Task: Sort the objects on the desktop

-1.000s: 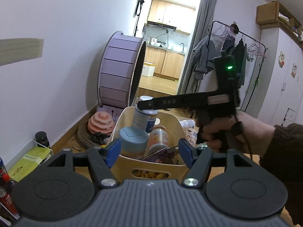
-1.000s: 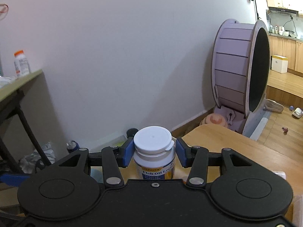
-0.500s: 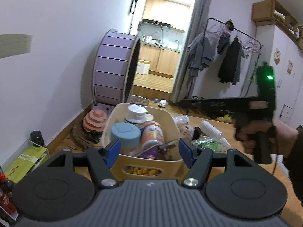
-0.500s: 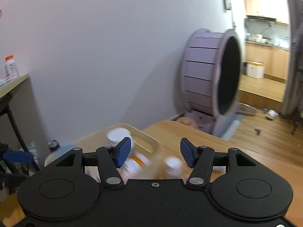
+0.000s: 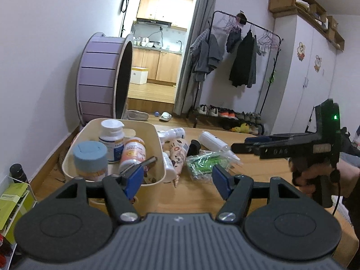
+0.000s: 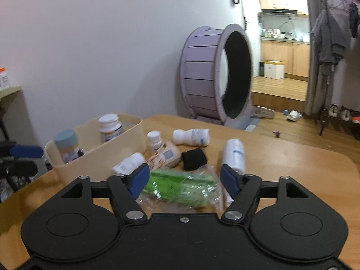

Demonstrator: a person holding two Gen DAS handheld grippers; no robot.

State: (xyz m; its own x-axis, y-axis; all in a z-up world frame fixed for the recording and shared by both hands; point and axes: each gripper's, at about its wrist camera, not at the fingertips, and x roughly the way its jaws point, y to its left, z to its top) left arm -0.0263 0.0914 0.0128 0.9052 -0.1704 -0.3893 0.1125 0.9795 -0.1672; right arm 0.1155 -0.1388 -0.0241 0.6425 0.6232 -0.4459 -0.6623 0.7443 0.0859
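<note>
Cream plastic bin [image 5: 157, 148]: it now holds the white-capped fish-oil bottle [image 5: 111, 135] that I had clamped in my right gripper a second ago — it stands upright at the far end, behind the orange-label bottle [image 5: 132, 153] and the blue-lidded jar [image 5: 90, 157]
My right gripper [image 6: 182, 181]: empty, jaws opening as I swing it off the bin and over the loose pile; nothing pressed between the blue pads
What sits under it: the green crinkly packet [image 6: 180, 187] lies between and just below my right fingertips, not yet touched
My left gripper [image 5: 175, 181]: jaws apart, holding nothing, hovering at the near rim of the bin much as it did a second ago
Still out on the wooden table [image 6: 292, 157]: small white bottle [image 6: 154, 140] beside the bin wall, a white bottle on its side [image 6: 191, 136], a long white tube [image 6: 234, 155], a black cap-like piece [image 6: 194, 158], a printed pouch [image 6: 165, 157]
What this means: one item sorted, several left — I judge the green packet is my next pick, and its slippery wrap may slide out of a shallow pinch
</note>
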